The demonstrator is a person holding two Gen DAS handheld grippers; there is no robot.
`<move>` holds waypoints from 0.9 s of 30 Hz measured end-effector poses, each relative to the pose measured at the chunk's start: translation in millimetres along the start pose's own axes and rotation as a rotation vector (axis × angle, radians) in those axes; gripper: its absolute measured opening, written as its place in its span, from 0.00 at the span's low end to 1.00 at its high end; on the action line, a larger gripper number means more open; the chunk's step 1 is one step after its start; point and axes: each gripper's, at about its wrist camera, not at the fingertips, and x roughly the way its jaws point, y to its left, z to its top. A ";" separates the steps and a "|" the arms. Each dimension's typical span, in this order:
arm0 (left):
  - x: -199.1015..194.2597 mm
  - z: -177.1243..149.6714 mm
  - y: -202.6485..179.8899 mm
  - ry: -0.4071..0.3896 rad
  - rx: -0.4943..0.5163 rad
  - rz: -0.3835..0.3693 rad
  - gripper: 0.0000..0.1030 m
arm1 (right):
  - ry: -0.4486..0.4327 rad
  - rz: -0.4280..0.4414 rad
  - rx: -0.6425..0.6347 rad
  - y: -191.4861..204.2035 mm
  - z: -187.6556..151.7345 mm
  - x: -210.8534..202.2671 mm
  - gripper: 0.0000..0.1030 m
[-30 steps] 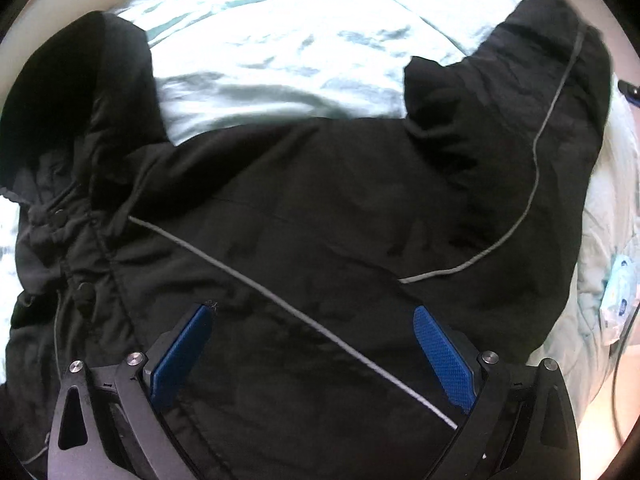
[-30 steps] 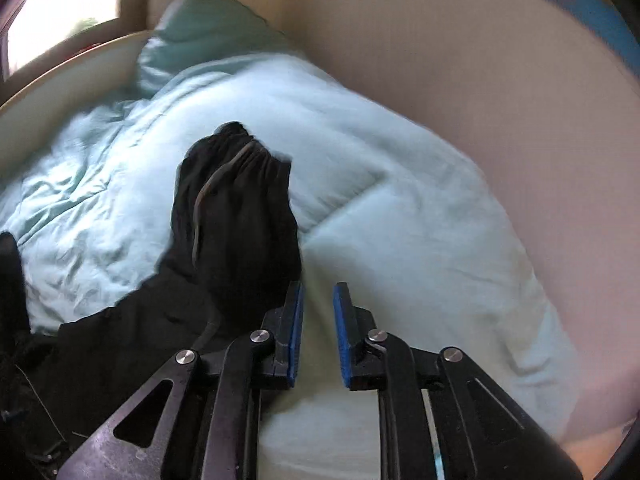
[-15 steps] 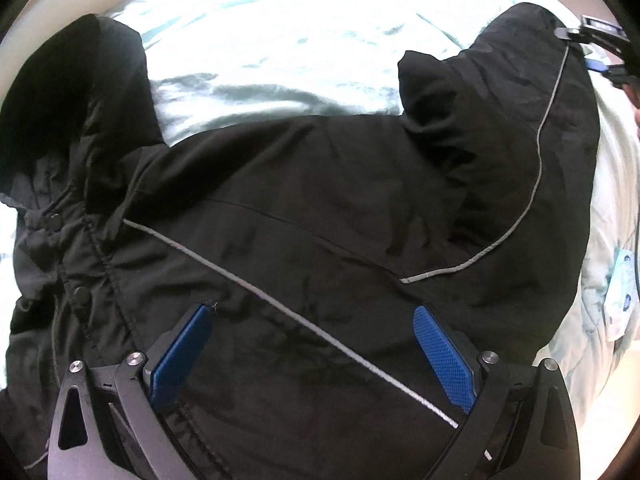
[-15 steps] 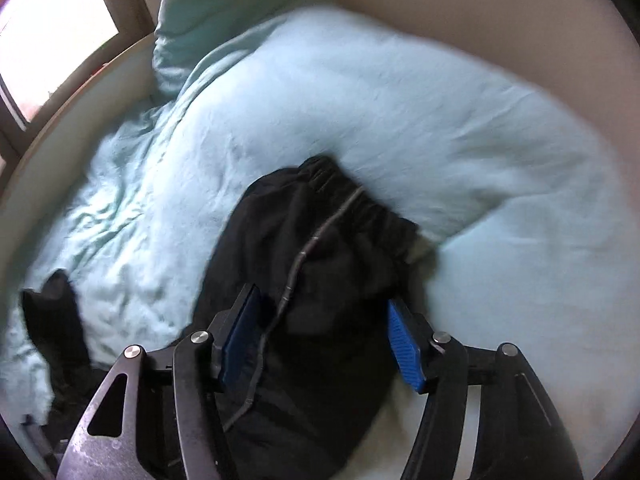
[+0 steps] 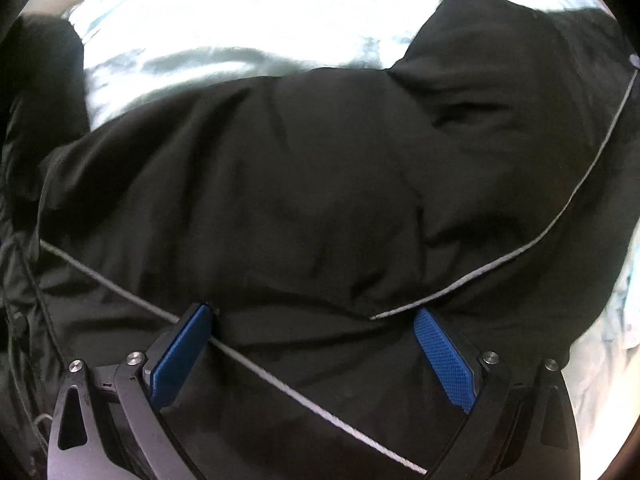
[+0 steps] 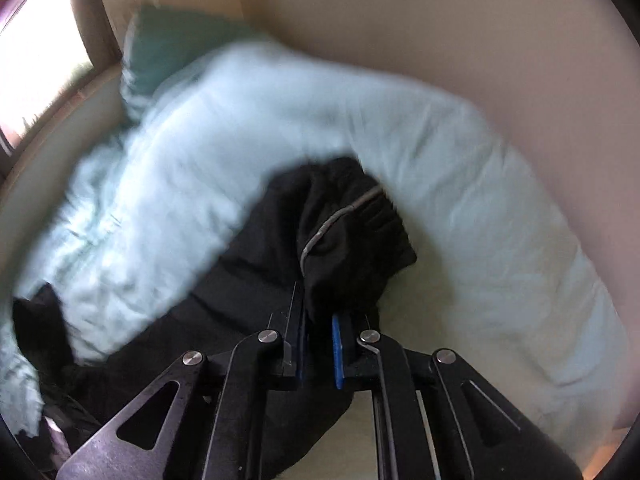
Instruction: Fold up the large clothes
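A large black jacket [image 5: 304,184] with thin grey piping lies spread on a pale blue-green duvet [image 5: 240,28]. My left gripper [image 5: 312,348] hovers close over its back, jaws wide open, blue pads to either side of a grey piping line and pressing on nothing. In the right wrist view one sleeve [image 6: 352,232] of the jacket runs up from the body, its elastic cuff at the far end. My right gripper [image 6: 318,344] is shut on that sleeve, with black fabric pinched between the blue pads.
The duvet [image 6: 460,184] covers the bed up to a cream wall [image 6: 440,32] on the right. A teal pillow [image 6: 172,44] lies at the head below a bright window [image 6: 36,52]. The other sleeve [image 5: 40,92] lies at the far left.
My left gripper has dropped closer to the jacket's back. My right gripper swung over the sleeve, opened wide around it, then closed on the fabric.
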 end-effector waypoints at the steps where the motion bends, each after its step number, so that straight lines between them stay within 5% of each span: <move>1: -4.2 -0.5 0.7 -0.003 0.002 -0.005 0.98 | 0.009 -0.003 -0.010 2.1 -2.9 4.9 0.11; 7: -64.7 -22.5 39.9 -0.113 -0.063 -0.050 0.98 | -0.029 0.231 -0.086 44.6 -19.5 -38.5 0.11; 13: -126.0 -70.5 103.2 -0.203 -0.191 -0.006 0.98 | 0.038 0.436 -0.279 154.8 -73.7 -61.4 0.11; 20: -165.6 -138.7 159.2 -0.218 -0.353 0.078 0.98 | 0.179 0.492 -0.562 284.3 -163.7 -67.3 0.11; 27: -180.3 -210.5 218.2 -0.234 -0.557 0.125 0.98 | 0.272 0.647 -0.790 391.8 -244.8 -97.7 0.11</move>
